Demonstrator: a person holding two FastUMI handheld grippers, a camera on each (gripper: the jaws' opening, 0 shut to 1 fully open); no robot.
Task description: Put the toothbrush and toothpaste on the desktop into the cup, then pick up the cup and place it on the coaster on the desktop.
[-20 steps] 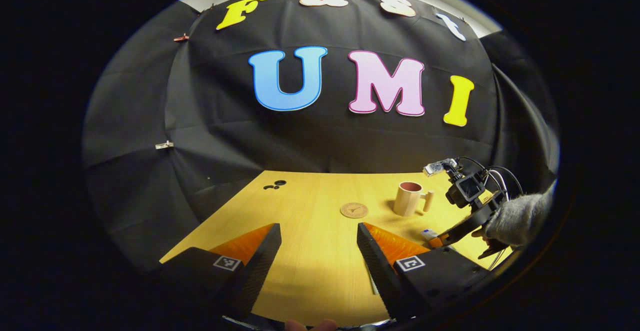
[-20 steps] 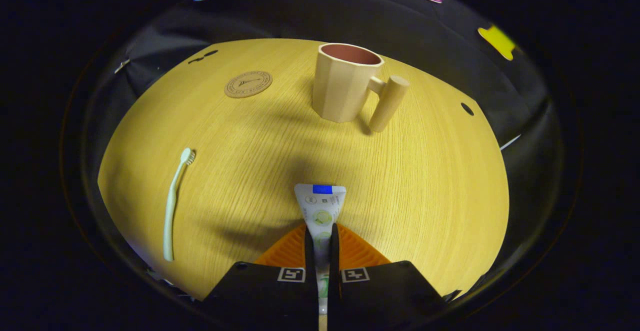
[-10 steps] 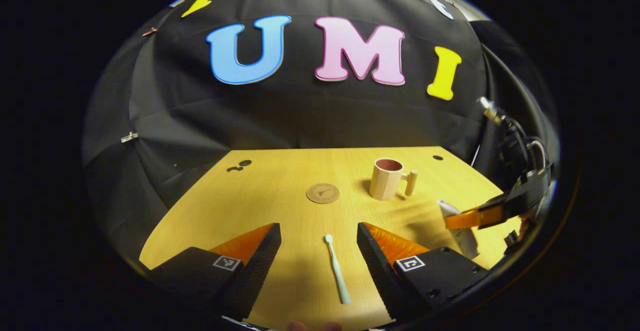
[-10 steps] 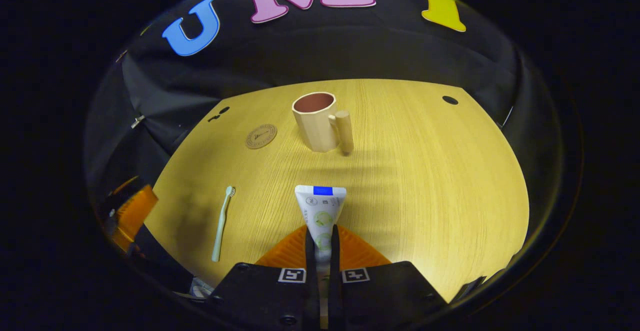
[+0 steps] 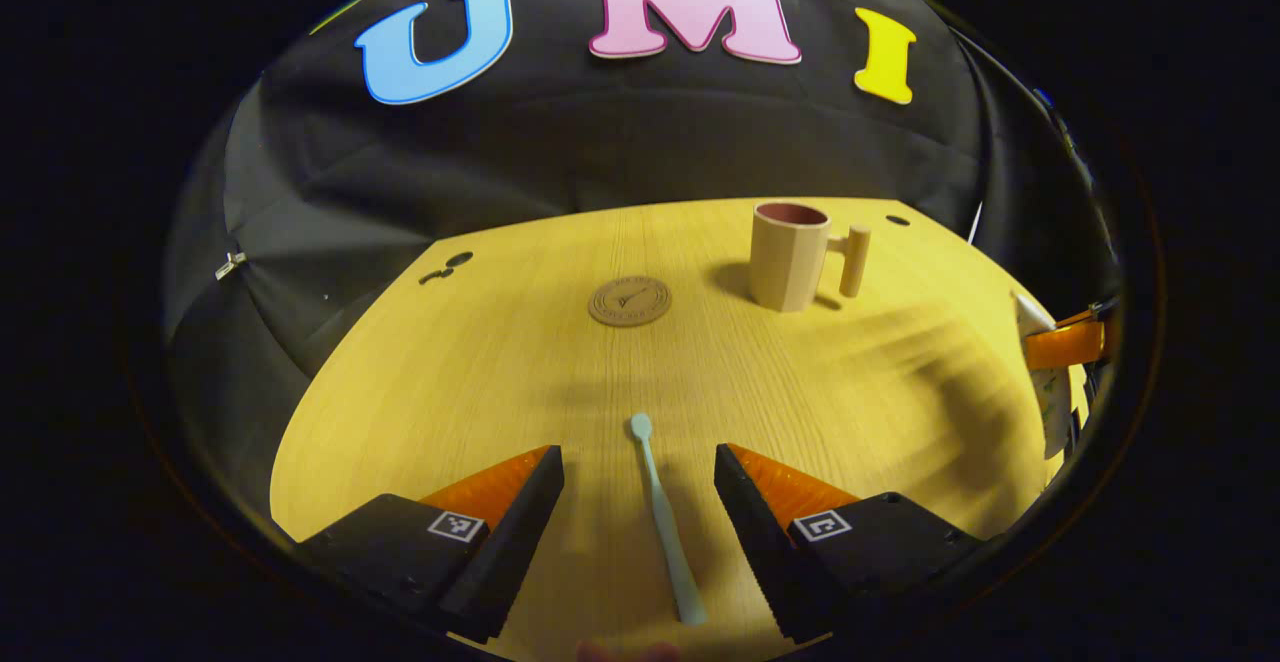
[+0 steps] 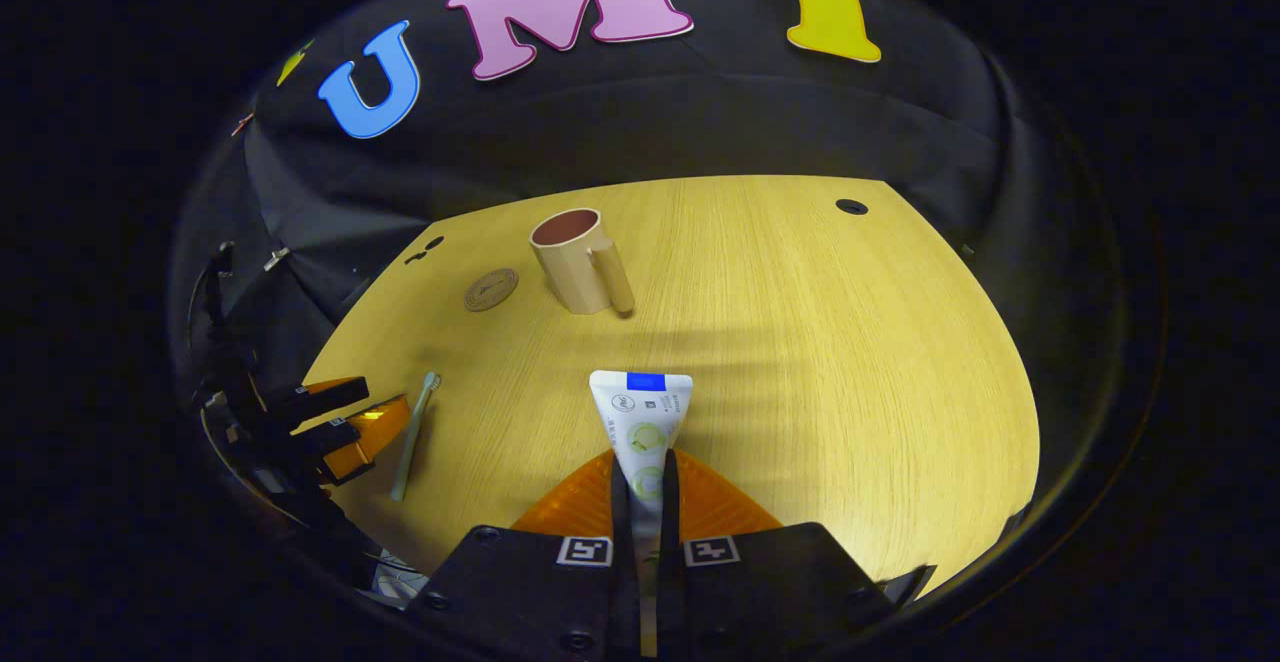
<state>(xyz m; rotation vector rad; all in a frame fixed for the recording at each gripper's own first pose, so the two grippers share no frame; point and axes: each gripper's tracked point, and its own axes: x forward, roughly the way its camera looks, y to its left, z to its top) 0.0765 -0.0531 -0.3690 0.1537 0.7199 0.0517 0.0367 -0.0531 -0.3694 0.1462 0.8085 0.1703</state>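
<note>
One toothbrush (image 5: 662, 522) lies flat on the table (image 5: 480, 382) between the widely spread fingers of the left tool (image 5: 638, 467), untouched; the right tool (image 6: 640, 477) is clamped on the one toothpaste tube (image 6: 640, 417), crimped end forward, held above the table. Tube print is too small to read. Farther back: one round coaster (image 5: 629, 300) with an illegible emblem, and to its right one empty beige cup (image 5: 788, 254) with peg handle, upright.

toothbrush (image 5: 660, 517): 1 | toothpaste (image 6: 641, 427): 1 | cup (image 5: 788, 255): 1 | coaster (image 5: 629, 300): 1 | grippers: 2
</note>
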